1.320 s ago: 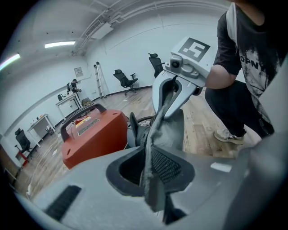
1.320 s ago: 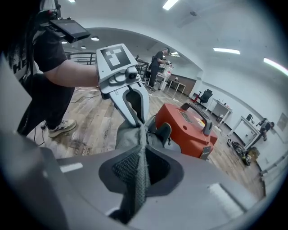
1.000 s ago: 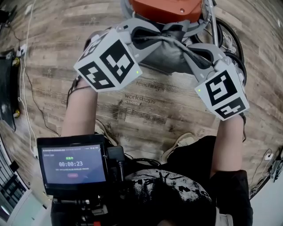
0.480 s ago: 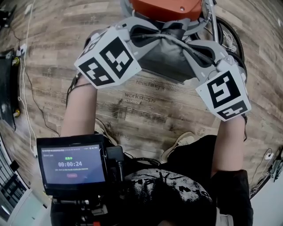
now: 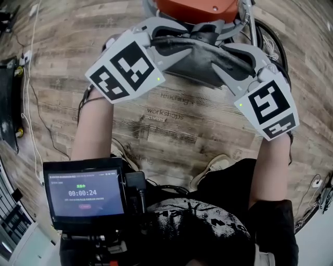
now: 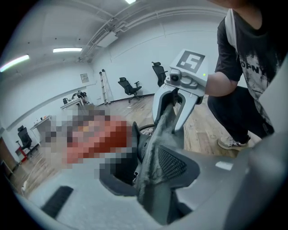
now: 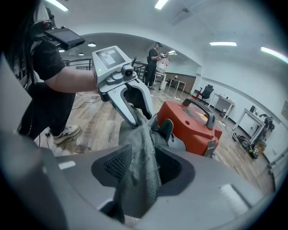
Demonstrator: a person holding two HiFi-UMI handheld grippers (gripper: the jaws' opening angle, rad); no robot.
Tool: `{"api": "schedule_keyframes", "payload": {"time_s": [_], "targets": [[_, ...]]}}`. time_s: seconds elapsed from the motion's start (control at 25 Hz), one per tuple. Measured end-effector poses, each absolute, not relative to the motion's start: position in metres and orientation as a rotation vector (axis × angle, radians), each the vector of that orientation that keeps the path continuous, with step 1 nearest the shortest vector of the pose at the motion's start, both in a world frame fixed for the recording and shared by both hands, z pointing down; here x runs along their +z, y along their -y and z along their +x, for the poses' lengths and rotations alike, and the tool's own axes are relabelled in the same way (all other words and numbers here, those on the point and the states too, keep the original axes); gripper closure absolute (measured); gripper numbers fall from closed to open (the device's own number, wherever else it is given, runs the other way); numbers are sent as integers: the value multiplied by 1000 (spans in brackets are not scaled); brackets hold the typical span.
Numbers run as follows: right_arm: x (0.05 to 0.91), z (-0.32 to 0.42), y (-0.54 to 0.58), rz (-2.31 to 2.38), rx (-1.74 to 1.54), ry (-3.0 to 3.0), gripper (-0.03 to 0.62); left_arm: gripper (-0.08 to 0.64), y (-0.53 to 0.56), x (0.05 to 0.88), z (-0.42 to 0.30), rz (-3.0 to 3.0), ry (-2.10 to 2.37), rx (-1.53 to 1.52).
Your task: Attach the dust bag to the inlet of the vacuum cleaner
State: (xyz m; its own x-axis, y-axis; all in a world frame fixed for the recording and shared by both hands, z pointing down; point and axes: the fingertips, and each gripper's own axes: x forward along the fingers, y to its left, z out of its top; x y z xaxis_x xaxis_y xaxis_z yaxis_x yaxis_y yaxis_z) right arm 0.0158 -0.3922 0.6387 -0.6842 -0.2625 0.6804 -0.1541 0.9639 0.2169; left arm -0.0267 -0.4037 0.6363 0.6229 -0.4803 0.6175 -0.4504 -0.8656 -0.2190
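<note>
The work is carried out over a wood-grain plank floor (image 5: 171,135) with pale lettering printed on it and thin cables (image 5: 32,111) trailing along its left edge. The room is a large white-walled hall lit by ceiling strip lights (image 7: 223,44), with black office chairs (image 6: 130,86) and desks along the far walls. The grey fabric dust bag (image 5: 200,60) is stretched between the two tools, directly in front of the orange-red vacuum cleaner (image 5: 195,8) on the floor; whether its mouth is seated on the inlet cannot be told. The jaws of the left gripper (image 5: 174,39) and the right gripper (image 5: 221,58) have just been opening and stand spread, with bag cloth lying loosely between them. Compared with one second ago, both pairs of jaws are set visibly wider, the bag is no longer pinched taut, and both hands are kept in the same place.
</note>
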Motion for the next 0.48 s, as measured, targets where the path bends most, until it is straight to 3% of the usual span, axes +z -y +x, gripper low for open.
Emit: {"api": "schedule_keyframes", "payload": {"time_s": [0.12, 0.48], "targets": [[640, 14, 392, 290, -192, 2337, 396, 368, 400, 640, -24, -2802, -773, -1087], [612, 2, 395, 275, -231, 2476, 336, 347, 399, 627, -23, -2839, -795, -978]]}}
